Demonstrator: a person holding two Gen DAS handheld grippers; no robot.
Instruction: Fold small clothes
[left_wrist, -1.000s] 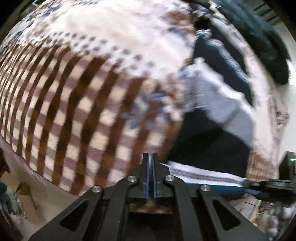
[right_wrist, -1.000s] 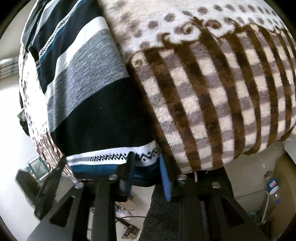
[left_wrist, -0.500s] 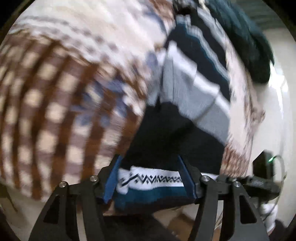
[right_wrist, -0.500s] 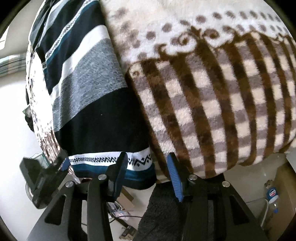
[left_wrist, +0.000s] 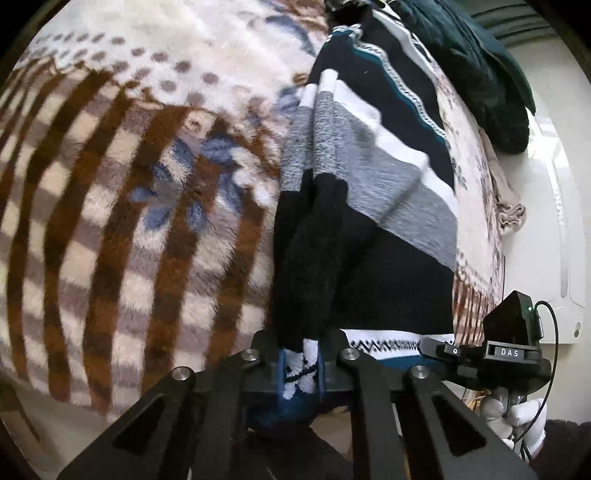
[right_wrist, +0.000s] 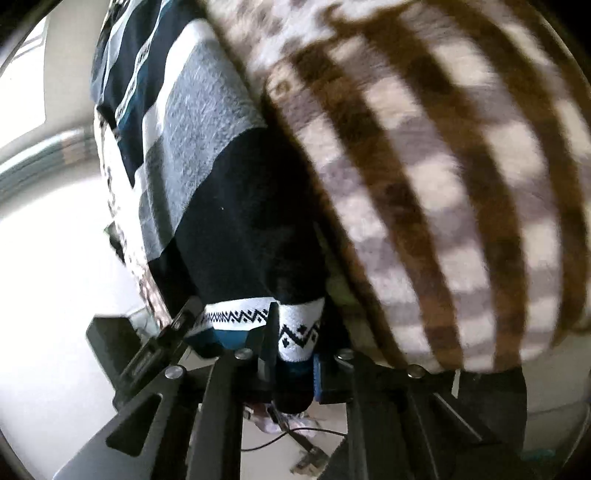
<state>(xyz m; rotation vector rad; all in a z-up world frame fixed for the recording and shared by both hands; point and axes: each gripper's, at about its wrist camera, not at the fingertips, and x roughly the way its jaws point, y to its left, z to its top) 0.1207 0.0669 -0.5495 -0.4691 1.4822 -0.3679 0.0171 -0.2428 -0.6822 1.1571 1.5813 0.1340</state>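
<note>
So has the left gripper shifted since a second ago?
Yes. The left gripper slid right off the brown-check blanket onto the striped sweater; its jaws have just been closing and now pinch the patterned hem.

The left tool (left_wrist: 301, 369) is built from matte black linkage arms with triangular cut-outs, joined by round silver screw heads at each pivot. Its finger pads (left_wrist: 282, 373) are blue. The right tool (right_wrist: 291, 354) has the same construction: black arms, silver pivot screws, and blue pads (right_wrist: 317, 376) on the inner faces of the fingers. In the left wrist view the right tool's housing (left_wrist: 509, 343) is a black block carrying a white "DAS" label, a small green indicator light and a thin black cable (left_wrist: 550, 354) looping from its top. The hand (left_wrist: 517, 417) below it wears a white glove.
</note>
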